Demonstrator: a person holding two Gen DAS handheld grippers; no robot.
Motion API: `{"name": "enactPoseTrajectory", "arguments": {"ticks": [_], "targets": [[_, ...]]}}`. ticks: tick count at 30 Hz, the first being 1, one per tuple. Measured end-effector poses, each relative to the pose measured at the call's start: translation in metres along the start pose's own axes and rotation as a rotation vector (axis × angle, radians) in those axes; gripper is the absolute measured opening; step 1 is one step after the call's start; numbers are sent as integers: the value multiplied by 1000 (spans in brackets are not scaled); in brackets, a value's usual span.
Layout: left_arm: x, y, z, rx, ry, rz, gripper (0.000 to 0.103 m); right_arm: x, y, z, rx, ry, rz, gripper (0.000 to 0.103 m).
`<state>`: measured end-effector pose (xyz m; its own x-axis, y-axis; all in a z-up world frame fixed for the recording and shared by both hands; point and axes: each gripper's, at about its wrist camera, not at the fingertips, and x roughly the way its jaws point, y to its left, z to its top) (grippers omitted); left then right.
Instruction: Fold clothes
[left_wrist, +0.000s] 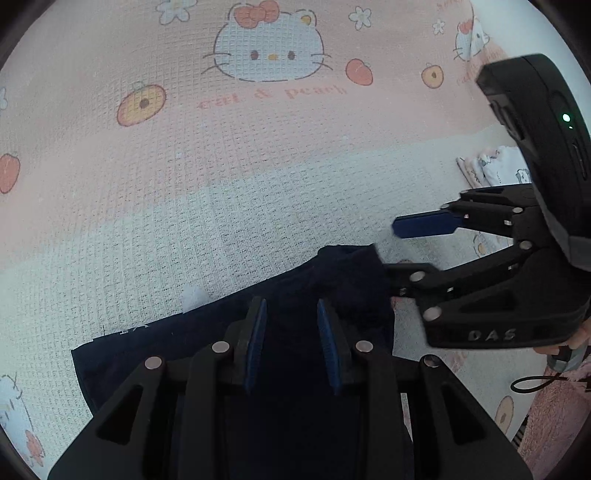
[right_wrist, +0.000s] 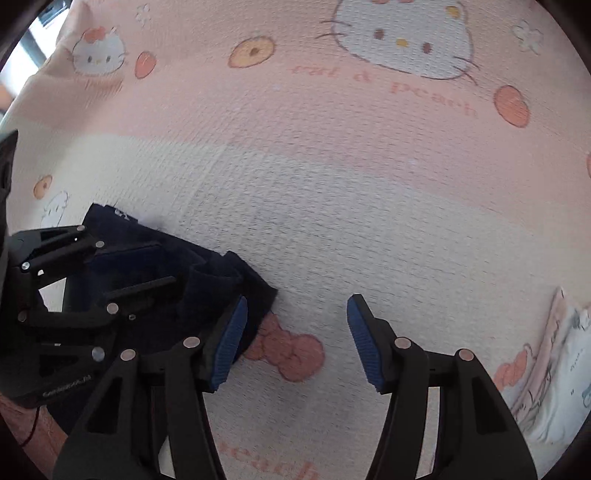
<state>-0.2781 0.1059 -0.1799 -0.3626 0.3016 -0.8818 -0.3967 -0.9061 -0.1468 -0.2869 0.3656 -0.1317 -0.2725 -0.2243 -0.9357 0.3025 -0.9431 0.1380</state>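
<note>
Jaws on the left gripper (left_wrist: 291, 328) stand partly spread over the dark navy garment (left_wrist: 229, 332), cloth lying beneath and between the blue pads, though I cannot tell whether they actually pinch it. That garment sits on the bed cover (left_wrist: 221, 192), bunched toward the near edge, its far hem running diagonally and a small white label (left_wrist: 194, 297) showing at that hem. Further right, the right gripper (right_wrist: 295, 332) has its jaws spread wide with nothing between them; only bed cover lies below, and its left pad (right_wrist: 231, 343) sits just over the garment's corner (right_wrist: 258, 291).

As I judge it, the step in hand is settling a fold and letting go. To do it well, keep the left side steady on the cloth while the right clears the corner without dragging it, then smooth the edge flat.

The garment looks soft, matte and thick, with a rolled lump at its right end. The bed cover is a waffle-textured weave, pink and cream, printed with cartoon cats, peaches and flowers. Folded pale printed cloth (right_wrist: 557, 369) lies toward the right edge.
</note>
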Motion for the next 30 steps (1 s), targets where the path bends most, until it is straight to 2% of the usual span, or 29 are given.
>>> {"name": "enactPoseTrajectory", "arguments": {"ticks": [1,2,5,6,8,13,14,17,18,21,22,23,25,28,30], "targets": [[-6,2,-2,-2,-6,6,30,2,6,1,-18,0,15,58],[-12,5,-4,-4,-11,13,30,0,10,2,-28,-12,34,53],[-25,15,-7,-71,-25,1,30,-6,13,-1,-31,-32,100,54],[-28,19,-6,-107,-38,-31,30,-4,13,-2,-35,-22,107,54],[-31,33,-6,-199,-41,-148,30,3,14,-6,-63,-1,103,54],[-23,45,-5,-260,-9,-264,31,6,16,-14,-75,16,80,54],[-27,48,-4,-290,-38,-324,31,6,16,-15,-70,17,68,54],[-34,35,-7,-281,-69,-346,33,4,16,-18,-59,7,50,54],[-32,31,-6,-247,-55,-313,33,3,16,-19,-57,2,53,54],[-13,16,-7,-188,13,-284,31,1,16,-21,-39,-7,70,54],[-11,13,-8,-163,17,-257,11,0,15,-22,-33,-6,69,54],[-9,10,-9,-138,21,-231,1,-2,14,-23,-27,-1,54,54],[-8,8,-9,-130,13,-166,2,-3,9,-27,-13,18,4,54],[-14,20,-13,-170,-13,-135,2,-6,1,-30,-6,48,-88,54],[-18,28,-15,-196,-30,-114,2,-11,-3,-29,16,40,-108,54]]}}
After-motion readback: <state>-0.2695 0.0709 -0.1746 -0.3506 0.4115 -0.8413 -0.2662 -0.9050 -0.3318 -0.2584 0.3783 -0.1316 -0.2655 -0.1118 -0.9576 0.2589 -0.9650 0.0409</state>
